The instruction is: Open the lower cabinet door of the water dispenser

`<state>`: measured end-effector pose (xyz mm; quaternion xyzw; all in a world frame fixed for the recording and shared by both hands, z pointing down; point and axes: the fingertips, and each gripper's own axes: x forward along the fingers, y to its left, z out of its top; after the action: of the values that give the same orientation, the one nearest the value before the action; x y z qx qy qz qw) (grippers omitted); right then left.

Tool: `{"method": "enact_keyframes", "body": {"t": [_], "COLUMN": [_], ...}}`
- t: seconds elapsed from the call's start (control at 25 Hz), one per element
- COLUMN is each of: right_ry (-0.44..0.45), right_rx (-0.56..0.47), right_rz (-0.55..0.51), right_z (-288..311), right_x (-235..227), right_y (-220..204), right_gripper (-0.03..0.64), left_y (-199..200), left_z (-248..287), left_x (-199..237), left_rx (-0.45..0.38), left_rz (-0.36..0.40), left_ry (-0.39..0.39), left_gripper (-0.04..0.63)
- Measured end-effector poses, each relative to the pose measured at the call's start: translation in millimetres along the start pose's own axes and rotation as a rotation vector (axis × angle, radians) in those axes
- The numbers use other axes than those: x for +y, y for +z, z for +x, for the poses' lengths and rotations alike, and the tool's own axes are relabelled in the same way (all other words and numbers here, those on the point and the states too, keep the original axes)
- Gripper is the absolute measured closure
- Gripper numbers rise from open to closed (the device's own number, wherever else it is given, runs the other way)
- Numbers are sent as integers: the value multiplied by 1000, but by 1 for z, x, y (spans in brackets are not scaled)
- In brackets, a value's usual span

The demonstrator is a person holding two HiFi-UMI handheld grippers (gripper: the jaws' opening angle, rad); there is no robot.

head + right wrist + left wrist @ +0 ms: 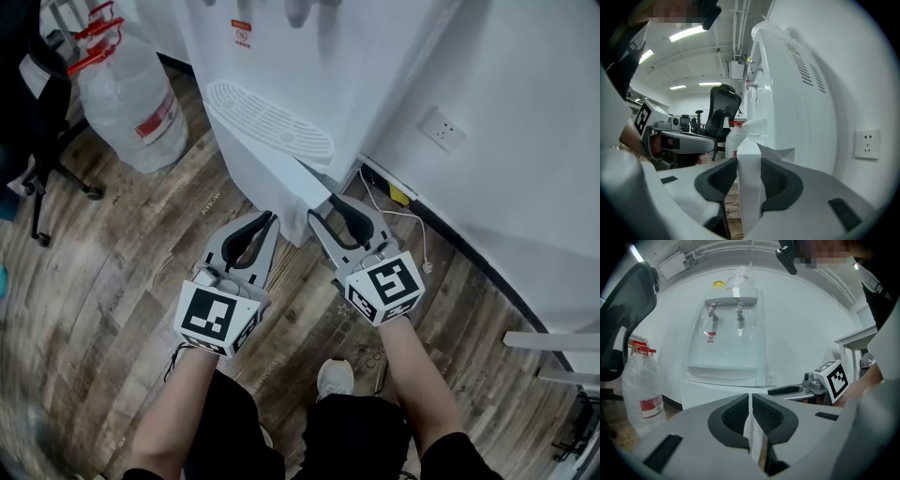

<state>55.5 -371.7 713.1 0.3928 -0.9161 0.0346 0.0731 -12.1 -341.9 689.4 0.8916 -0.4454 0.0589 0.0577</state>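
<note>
Pinching the cabinet door (270, 174) edge — right hand-held gripper (749, 161); left hand-held gripper (750, 404) pressed together, empty.

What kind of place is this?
Probably an office: a water dispenser stands against the wall, a spare water jug sits on the wood floor beside it, and a black office chair shows under ceiling strip lights.

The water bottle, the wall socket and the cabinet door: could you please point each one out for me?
water bottle (122, 89), head view, on its clear side above the label.
wall socket (443, 128), head view, on the middle of its plate.
cabinet door (272, 178), head view, on its white face.
</note>
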Motion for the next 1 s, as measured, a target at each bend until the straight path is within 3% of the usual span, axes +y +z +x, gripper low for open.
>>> {"method": "enact_keyframes", "body": {"t": [0.44, 0.68, 1.0], "right_ry": [112, 185, 277], "right_rx": [4, 3, 4], "right_rz": [-27, -37, -60], "right_z": [3, 10, 23], "right_x": [47, 74, 108], "right_y": [-4, -8, -12], "right_gripper": [445, 445, 445], "left_y": [2, -3, -4], "left_z": [-17, -27, -44], "left_x": [3, 6, 22], "left_rx": [4, 18, 27], "left_rz": [15, 37, 72], "left_ry": [13, 29, 103], "left_gripper": [535, 418, 339]}}
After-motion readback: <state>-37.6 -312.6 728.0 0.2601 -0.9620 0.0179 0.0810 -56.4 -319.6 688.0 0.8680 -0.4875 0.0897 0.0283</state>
